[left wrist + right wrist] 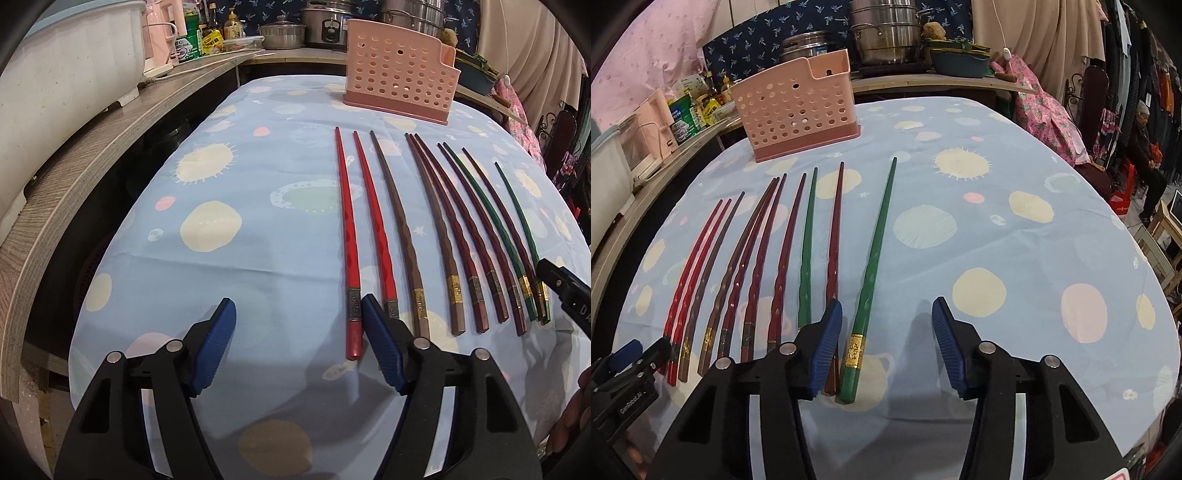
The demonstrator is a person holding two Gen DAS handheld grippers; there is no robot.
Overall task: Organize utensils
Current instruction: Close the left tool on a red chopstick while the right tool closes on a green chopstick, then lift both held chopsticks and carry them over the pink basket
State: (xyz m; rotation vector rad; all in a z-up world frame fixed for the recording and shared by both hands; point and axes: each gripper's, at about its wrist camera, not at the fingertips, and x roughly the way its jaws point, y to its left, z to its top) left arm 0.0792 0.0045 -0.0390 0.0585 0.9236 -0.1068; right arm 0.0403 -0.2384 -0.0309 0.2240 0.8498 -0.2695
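Several chopsticks lie side by side on the blue patterned tablecloth (pixel 258 258): red ones (pixel 345 236), brown ones (pixel 402 236), dark red ones (pixel 476 236) and green ones (pixel 875 254). A pink perforated utensil holder (pixel 399 79) stands at the far side; it also shows in the right wrist view (pixel 796 107). My left gripper (pixel 299 314) is open and empty, with the leftmost red chopstick's end between its fingers. My right gripper (pixel 886 317) is open, with the rightmost green chopstick's end between its fingers, above the cloth.
A wooden counter (pixel 74 177) runs along the left with a white appliance (pixel 62 74), bottles and cans. Steel pots (pixel 886 33) stand behind the holder. Pink cloth (pixel 1045 110) and a seated person (pixel 1145 147) are to the right of the table.
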